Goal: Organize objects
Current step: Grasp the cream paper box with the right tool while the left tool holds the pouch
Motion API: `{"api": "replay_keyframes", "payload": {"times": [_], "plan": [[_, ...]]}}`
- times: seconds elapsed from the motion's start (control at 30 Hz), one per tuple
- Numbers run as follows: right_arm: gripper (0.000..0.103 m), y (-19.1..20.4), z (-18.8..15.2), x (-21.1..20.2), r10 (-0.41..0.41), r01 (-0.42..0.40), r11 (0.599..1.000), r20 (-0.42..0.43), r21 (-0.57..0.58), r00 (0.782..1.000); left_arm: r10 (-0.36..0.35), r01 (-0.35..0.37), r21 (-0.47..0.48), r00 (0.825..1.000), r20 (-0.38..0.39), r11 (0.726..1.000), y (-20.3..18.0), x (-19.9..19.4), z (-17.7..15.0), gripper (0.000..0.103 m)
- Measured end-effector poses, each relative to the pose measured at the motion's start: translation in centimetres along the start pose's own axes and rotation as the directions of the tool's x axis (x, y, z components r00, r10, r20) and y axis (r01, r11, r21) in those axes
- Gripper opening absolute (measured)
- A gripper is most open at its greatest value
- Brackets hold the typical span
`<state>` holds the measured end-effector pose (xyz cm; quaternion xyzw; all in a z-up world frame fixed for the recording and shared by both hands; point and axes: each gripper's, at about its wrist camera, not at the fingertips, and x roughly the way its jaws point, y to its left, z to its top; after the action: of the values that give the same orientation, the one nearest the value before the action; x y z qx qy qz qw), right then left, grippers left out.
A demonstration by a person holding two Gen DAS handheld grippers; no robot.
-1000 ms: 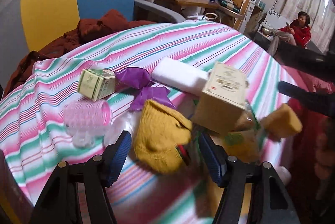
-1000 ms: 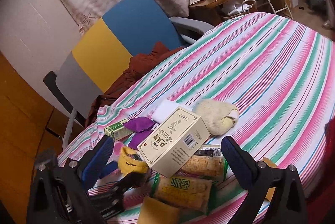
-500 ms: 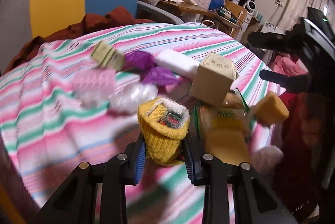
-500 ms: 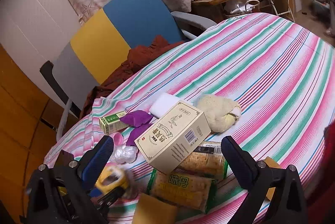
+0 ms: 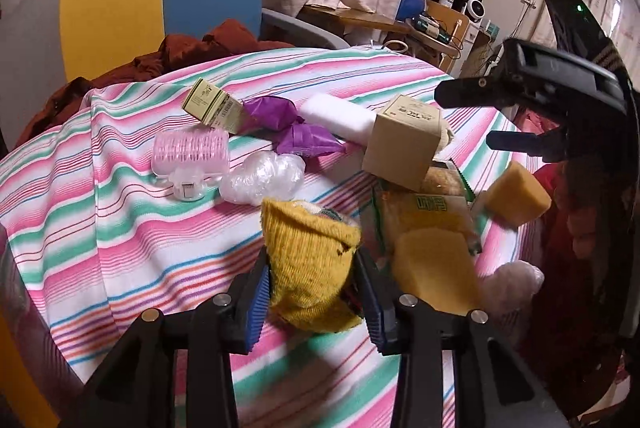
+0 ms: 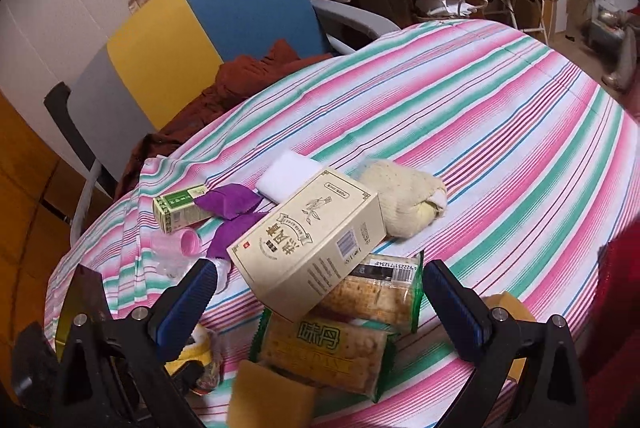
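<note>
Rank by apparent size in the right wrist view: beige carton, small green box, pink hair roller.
1. Beige carton, plainly largest, though nearest the camera.
2. Small green box.
3. Pink hair roller, smallest, partly hidden.

Rough knit sock (image 5: 310, 260), glossy wrappers (image 6: 324, 350)

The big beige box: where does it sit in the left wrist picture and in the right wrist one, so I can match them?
Left wrist: the big beige box is right of centre, tilted on the cracker packs.
Right wrist: the box is at centre, between the open fingers, its printed top showing.
Shared landmark: the white roll just behind the box in both.
</note>
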<state>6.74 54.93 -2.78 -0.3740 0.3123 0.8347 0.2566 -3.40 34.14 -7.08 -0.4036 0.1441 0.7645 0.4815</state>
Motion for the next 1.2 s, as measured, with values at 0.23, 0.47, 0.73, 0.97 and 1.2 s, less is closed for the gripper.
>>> {"api": "replay_keyframes", "payload": {"times": [0.23,0.47,0.73,0.97,1.2], "plan": [[0.103,1.1,2.0,2.6,-0.066,0.067,0.997,-0.012,0.047,0.998,-0.029,0.029,-0.023,1.000,0.004,0.999,0.5,-0.5,-0.9,0.033],[0.103,0.8,2.6,5.7,-0.102,0.107,0.992,-0.071,0.064,0.992,-0.028,0.029,-0.047,1.000,0.013,0.998,0.3,-1.2,-1.8,0.033],[0.079,1.4,1.9,5.8,-0.078,0.076,0.997,-0.108,-0.023,0.991,-0.029,0.030,-0.067,1.000,0.011,0.997,0.1,-2.1,-2.3,0.033],[0.059,1.6,1.6,4.5,-0.042,0.037,0.998,-0.083,-0.053,0.996,-0.037,0.038,-0.058,0.999,0.019,0.998,-0.6,-3.2,-2.5,0.031],[0.056,1.4,1.5,3.4,0.033,-0.034,0.999,-0.058,-0.020,0.998,-0.040,0.045,-0.072,0.997,0.071,0.996,-0.7,-5.9,-2.1,0.031]]}}
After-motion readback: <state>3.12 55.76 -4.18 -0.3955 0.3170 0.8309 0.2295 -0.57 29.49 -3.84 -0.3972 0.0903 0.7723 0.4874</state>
